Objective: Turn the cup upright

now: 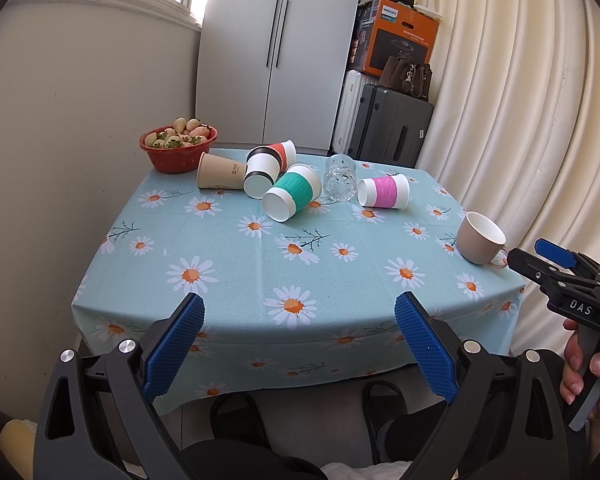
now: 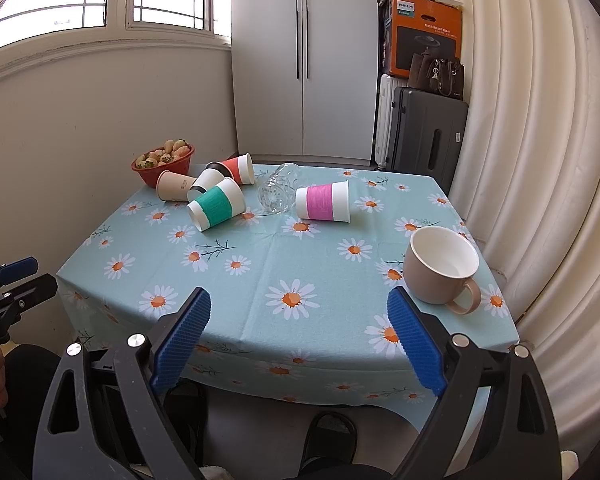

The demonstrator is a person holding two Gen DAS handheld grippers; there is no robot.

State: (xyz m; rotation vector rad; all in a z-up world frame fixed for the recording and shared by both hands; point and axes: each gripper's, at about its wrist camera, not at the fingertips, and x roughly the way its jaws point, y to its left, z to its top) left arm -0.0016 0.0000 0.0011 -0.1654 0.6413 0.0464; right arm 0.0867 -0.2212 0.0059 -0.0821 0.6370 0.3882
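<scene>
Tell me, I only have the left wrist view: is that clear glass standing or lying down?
Observer: The right wrist view shows the clear glass lying on its side, between the green-banded cup and the pink-banded cup.
Operator: Is the mug's handle free?
Observer: Yes. The beige mug stands upright, and its handle points toward the near right edge with nothing touching it.
Operator: And the right jaws?
Observer: The right gripper has its jaws wide open with nothing between them.
</scene>
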